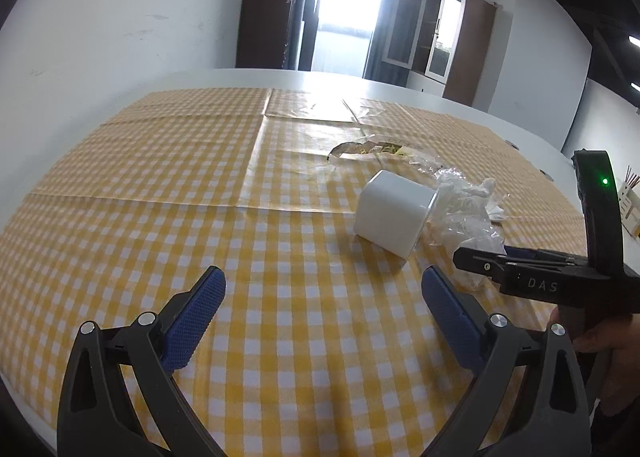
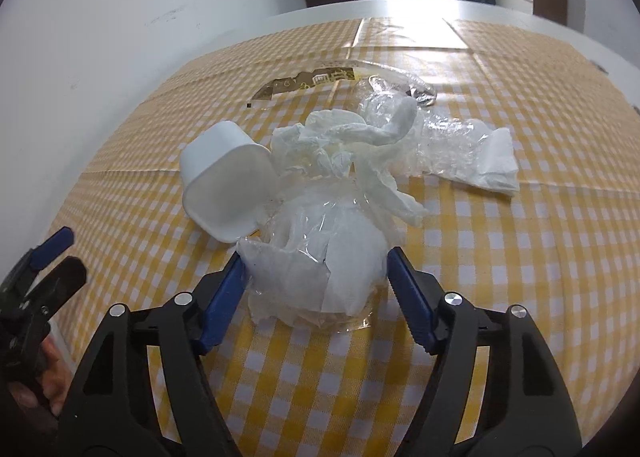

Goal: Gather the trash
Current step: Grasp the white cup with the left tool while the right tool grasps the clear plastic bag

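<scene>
Right gripper point(image 2: 314, 269) jaws straddling crumpled plastic wad point(image 2: 320, 269), pads touching its sides. White cup point(image 2: 226, 185) lying tipped just beyond-left. Left gripper point(image 1: 322, 305) jaws gaping wide, empty, over worktop point(image 1: 160, 177).

Bright doorway point(image 1: 348, 5) backlight, tablecloth point(image 1: 200, 185) glare, fisheye-warped edges.

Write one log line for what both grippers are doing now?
left gripper: open, empty | right gripper: fingers touching wad sides | cup: tipped beside wad | wrapper: behind
</scene>
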A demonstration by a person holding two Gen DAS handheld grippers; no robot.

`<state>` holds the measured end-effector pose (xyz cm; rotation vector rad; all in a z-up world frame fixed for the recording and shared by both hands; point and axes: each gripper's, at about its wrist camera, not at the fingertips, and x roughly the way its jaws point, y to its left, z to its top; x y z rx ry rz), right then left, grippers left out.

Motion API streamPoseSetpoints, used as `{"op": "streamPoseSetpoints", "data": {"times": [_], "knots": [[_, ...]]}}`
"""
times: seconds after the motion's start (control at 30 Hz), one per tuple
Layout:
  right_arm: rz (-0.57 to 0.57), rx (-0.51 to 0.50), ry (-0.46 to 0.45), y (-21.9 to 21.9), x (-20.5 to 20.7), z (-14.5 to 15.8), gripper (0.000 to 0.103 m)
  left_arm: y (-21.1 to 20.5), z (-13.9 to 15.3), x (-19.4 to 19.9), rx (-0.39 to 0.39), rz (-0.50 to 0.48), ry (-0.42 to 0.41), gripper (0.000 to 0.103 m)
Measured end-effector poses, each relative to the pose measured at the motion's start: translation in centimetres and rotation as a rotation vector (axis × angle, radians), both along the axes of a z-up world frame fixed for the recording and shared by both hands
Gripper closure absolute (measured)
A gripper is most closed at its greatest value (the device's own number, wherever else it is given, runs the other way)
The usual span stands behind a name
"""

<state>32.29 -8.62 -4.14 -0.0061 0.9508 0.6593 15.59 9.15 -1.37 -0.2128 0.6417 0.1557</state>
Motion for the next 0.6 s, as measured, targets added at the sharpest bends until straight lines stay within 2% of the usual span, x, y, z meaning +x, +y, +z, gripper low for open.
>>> {"op": "streamPoseSetpoints", "data": {"times": [0.03, 0.2, 0.43, 0.5, 0.53, 0.6], "knots": [[0.004, 0.028, 0.027, -0.4, 0.3, -0.2, 0.047, -0.2, 0.0, 0.8, -0.012, -0.008, 0.007, 0.007], [0.025, 0.043, 0.019, -1.8, 0.2, -0.4, 0.058, -1.4, 0.0, 4.0, -0.032, -0.013, 0.013, 0.007], [0.035, 0.05, 0.039, -4.5, -0.7, -0.2, 0.061, -3.2, -2.0, 8.1, 0.008, 0.001, 0.093, 0.014], [0.041, 0.04, 0.038, -5.1, -1.0, 0.1, 0.061, -3.4, -2.2, 8.5, 0.02, 0.023, 0.097, 0.029], [0.044, 0.034, 0.035, -5.4, -1.2, 0.3, 0.061, -3.3, -2.2, 8.7, 0.016, 0.031, 0.1, 0.033], [0.054, 0.026, 0.036, -5.7, -1.7, 0.6, 0.061, -3.2, -2.4, 9.2, -0.009, 0.031, 0.108, 0.058]]}}
